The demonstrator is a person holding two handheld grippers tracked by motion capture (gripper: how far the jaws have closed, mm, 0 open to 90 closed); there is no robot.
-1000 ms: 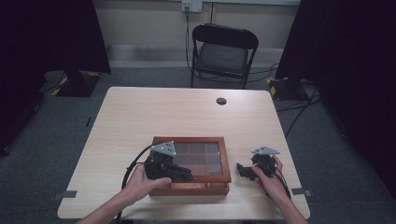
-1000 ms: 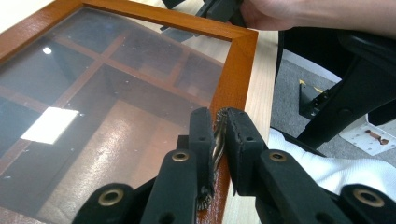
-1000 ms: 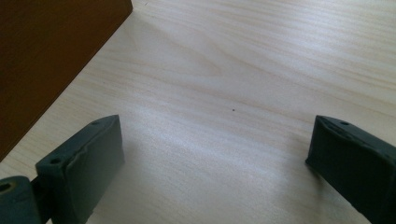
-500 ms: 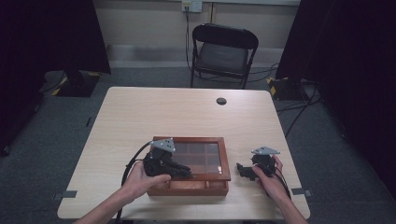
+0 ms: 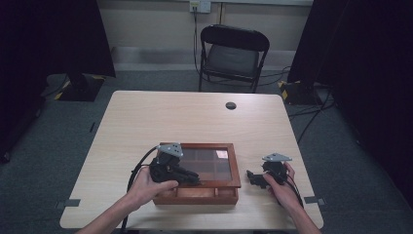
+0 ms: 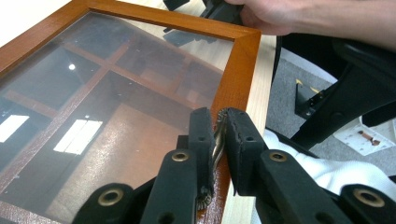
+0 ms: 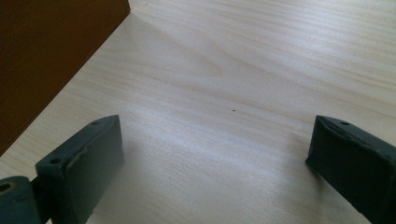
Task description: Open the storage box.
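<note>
A wooden box (image 5: 195, 199) with inner compartments stands near the table's front edge. Its glass-paned lid (image 5: 235, 165) is tilted up a little at the front, hinged at the far side. My left gripper (image 5: 194, 179) reaches over the lid's front rail. In the left gripper view the left gripper (image 6: 219, 128) is shut on a small brass clasp (image 6: 217, 142) on the lid frame (image 6: 238, 60). My right gripper (image 5: 253, 178) rests on the table just right of the box. In the right gripper view the right gripper (image 7: 215, 149) stands open over bare wood, with the box's side (image 7: 42, 56) at the left.
The pale wooden table (image 5: 170, 117) has a black round grommet (image 5: 231, 105) near its far edge. A black folding chair (image 5: 233, 53) stands behind the table. Cables trail from both grippers toward the person.
</note>
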